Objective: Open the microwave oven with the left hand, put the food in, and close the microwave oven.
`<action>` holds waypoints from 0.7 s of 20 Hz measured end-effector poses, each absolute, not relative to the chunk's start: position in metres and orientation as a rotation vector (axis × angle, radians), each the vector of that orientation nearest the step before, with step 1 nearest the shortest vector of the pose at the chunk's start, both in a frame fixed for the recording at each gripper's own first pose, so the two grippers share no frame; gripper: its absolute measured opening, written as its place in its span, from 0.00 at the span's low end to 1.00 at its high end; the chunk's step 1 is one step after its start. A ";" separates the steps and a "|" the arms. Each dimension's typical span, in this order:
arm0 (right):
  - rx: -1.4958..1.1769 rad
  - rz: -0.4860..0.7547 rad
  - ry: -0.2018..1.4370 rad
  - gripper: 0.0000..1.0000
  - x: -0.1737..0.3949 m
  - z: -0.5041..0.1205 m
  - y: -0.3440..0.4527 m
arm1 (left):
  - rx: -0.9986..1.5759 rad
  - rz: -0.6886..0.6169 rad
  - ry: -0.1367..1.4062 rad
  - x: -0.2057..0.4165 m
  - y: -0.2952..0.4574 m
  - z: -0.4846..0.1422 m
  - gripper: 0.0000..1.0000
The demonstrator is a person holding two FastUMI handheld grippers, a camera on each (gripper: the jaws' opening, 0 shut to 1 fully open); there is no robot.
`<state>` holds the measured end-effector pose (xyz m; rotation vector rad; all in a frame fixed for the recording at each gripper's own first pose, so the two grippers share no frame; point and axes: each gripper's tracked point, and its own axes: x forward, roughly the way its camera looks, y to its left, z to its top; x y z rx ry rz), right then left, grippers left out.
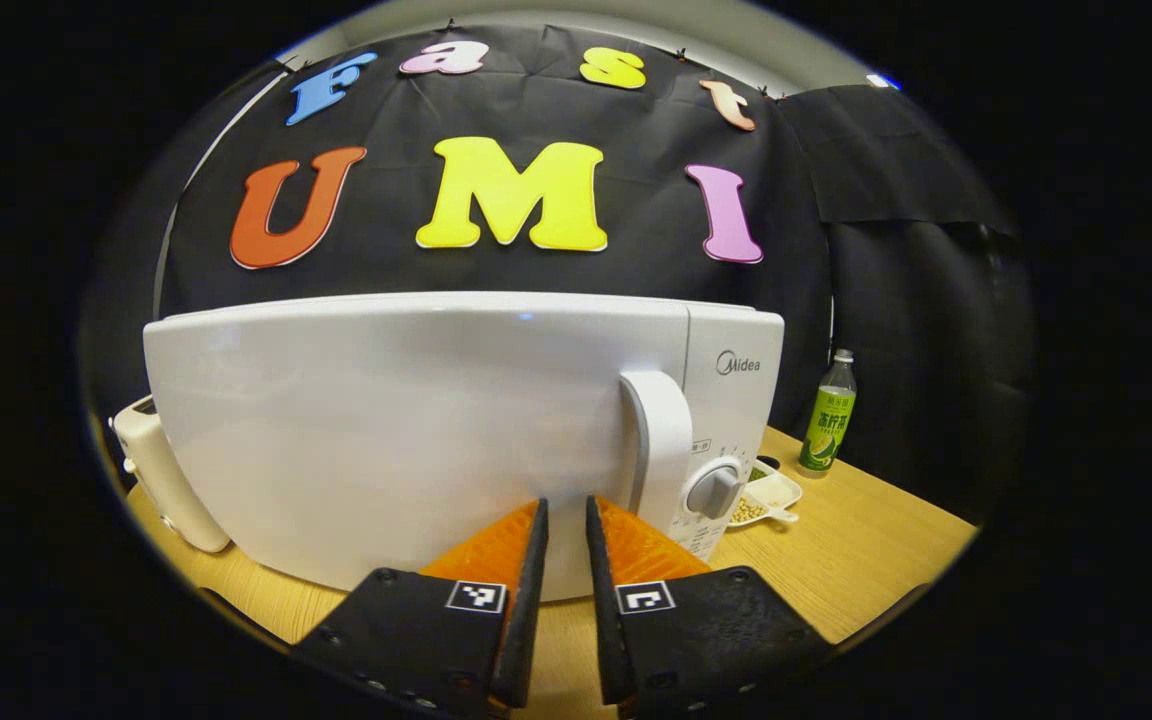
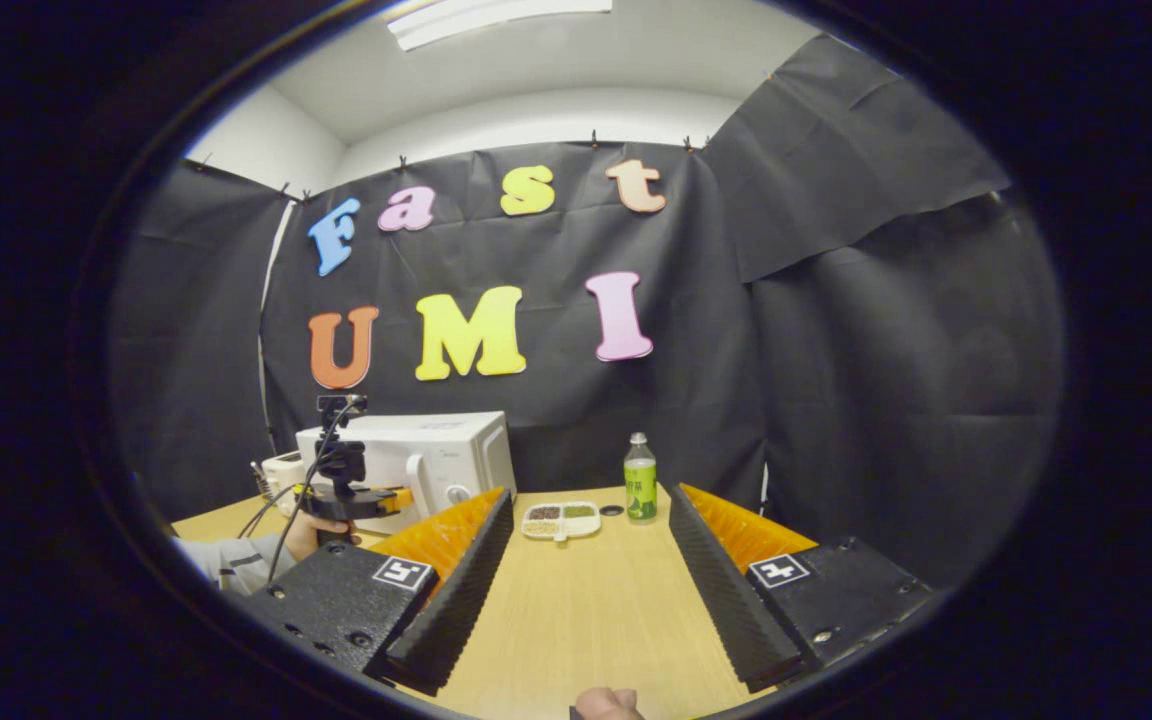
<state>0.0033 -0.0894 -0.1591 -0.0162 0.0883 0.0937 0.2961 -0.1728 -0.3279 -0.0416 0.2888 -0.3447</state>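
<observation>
The white microwave (image 1: 416, 420) stands close ahead in the left gripper view, its door closed and the upright handle (image 1: 658, 440) at the door's right edge. My left gripper (image 1: 566, 512) is low in front of the door, just left of the handle, its fingers drawn almost together with nothing between them. The food is a white divided tray (image 1: 764, 492) lying right of the microwave. In the right gripper view, my right gripper (image 2: 591, 492) hovers open over the table, short of the tray (image 2: 561, 520). The microwave (image 2: 436, 455) and the left gripper (image 2: 366, 500), held by a hand, are at the left.
A green-labelled bottle (image 1: 829, 415) (image 2: 640, 480) stands behind the tray, with a small dark cap (image 2: 612, 510) beside it. A white appliance (image 1: 161, 470) sits left of the microwave. A wooden table (image 2: 576, 610) carries everything. A fingertip (image 2: 606, 702) shows at the bottom edge.
</observation>
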 end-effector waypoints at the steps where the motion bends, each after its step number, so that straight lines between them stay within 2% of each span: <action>1: -0.018 0.090 0.088 1.00 0.002 -0.159 -0.091 | -0.059 -0.347 0.302 0.289 -0.170 -0.332 0.42; 2: -0.019 0.087 0.088 0.90 0.001 -0.158 -0.091 | -0.080 -0.355 0.318 0.282 -0.168 -0.336 0.49; 3: -0.016 0.087 0.088 0.90 -0.001 -0.158 -0.089 | -0.095 -0.355 0.327 0.275 -0.164 -0.338 0.65; 4: -0.010 0.086 0.093 0.90 -0.003 -0.158 -0.086 | -0.107 -0.359 0.328 0.267 -0.159 -0.337 0.70; 5: -0.005 0.089 0.104 1.00 -0.005 -0.161 -0.083 | -0.116 -0.356 0.329 0.258 -0.154 -0.337 0.74; 6: 0.002 0.107 0.108 1.00 -0.008 -0.161 -0.077 | -0.123 -0.359 0.328 0.248 -0.150 -0.336 0.77; 7: -0.001 0.128 0.120 1.00 -0.012 -0.161 -0.068 | -0.123 -0.352 0.324 0.238 -0.143 -0.332 0.86; 9: -0.029 0.135 0.126 1.00 -0.014 -0.165 -0.063 | -0.105 -0.331 0.329 0.216 -0.129 -0.330 0.93; 10: -0.039 0.139 0.133 1.00 -0.015 -0.167 -0.059 | -0.080 -0.304 0.331 0.204 -0.119 -0.327 0.79; 11: -0.039 0.150 0.137 1.00 -0.017 -0.168 -0.052 | -0.042 -0.266 0.335 0.192 -0.106 -0.324 0.95; 14: -0.006 0.183 0.160 1.00 -0.021 -0.169 -0.034 | 0.036 -0.178 0.343 0.153 -0.072 -0.311 0.96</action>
